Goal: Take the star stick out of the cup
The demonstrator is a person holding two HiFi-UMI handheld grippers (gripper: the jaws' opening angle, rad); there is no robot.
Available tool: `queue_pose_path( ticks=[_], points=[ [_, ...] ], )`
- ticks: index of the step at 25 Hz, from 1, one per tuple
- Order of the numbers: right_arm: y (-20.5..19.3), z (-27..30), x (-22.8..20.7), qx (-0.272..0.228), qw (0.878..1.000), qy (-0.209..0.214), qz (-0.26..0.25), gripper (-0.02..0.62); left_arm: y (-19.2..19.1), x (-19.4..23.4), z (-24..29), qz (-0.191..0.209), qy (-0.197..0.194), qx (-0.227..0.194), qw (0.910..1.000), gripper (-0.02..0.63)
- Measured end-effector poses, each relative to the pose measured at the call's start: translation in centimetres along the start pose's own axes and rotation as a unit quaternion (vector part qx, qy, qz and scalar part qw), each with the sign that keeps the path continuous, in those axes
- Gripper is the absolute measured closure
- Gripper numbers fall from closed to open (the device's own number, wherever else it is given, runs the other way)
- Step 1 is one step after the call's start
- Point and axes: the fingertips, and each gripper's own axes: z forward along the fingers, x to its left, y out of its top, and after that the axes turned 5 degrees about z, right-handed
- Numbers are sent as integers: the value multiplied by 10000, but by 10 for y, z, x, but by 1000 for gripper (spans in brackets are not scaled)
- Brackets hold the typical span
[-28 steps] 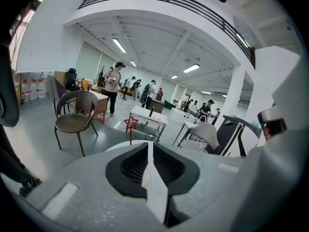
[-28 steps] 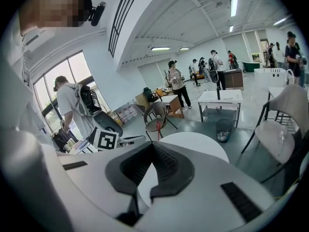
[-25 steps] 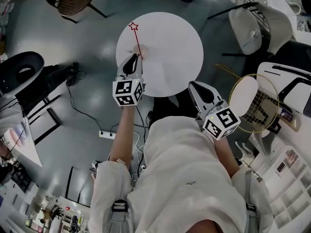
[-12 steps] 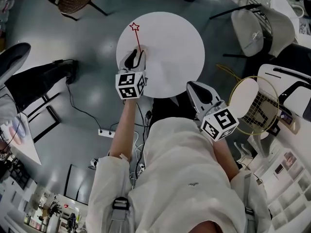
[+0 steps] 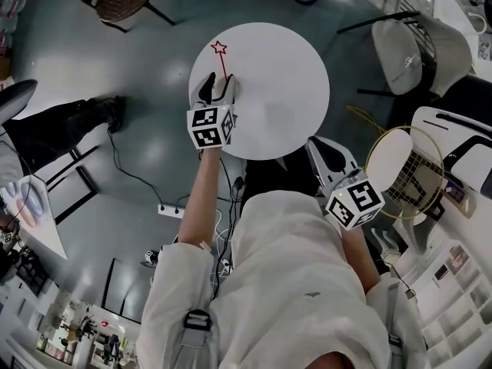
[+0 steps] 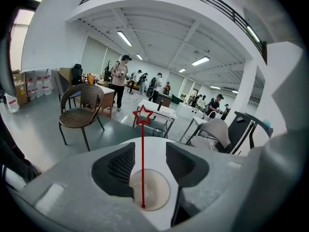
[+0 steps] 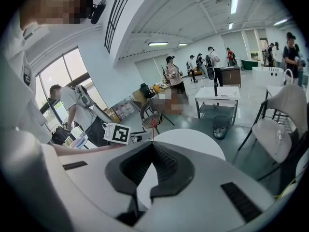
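**Left arm stretched over the table, right held back by the body**
The left gripper [image 5: 218, 84] slants down at the near-left edge of the round white table [image 5: 284, 75]; the right gripper [image 5: 317, 144] hangs off its near edge, jaw tips together on nothing. Only the left gripper view shows the pale cup [image 6: 153, 192] between that gripper's parted jaws, which have just been opening. The red star stick [image 6: 142, 168] stands upright in the cup, star above the jaw tips.

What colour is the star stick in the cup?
Red: a thin star stick topped by an outline star. Shows best in the left gripper view.
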Motion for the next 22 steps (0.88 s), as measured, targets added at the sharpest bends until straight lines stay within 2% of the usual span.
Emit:
queue_pose_path(
  ticks=[10, 18, 20, 22],
  points=[
    [-4, -7, -8, 4, 9999, -118, 84, 588, -13, 4, 14, -9, 109, 230, 9997, 400],
    [-11, -6, -9, 32, 9998, -106, 151, 588, -25, 7, 25, 181, 144, 488, 9985, 402],
    [-11, -7, -10, 28, 9998, -128, 158, 588, -28, 7, 27, 234, 143, 548, 9981, 418],
    [-10, -7, -11, 29, 9997, -157, 162, 588, -28, 9, 29, 239, 180, 552, 9980, 465]
  ],
)
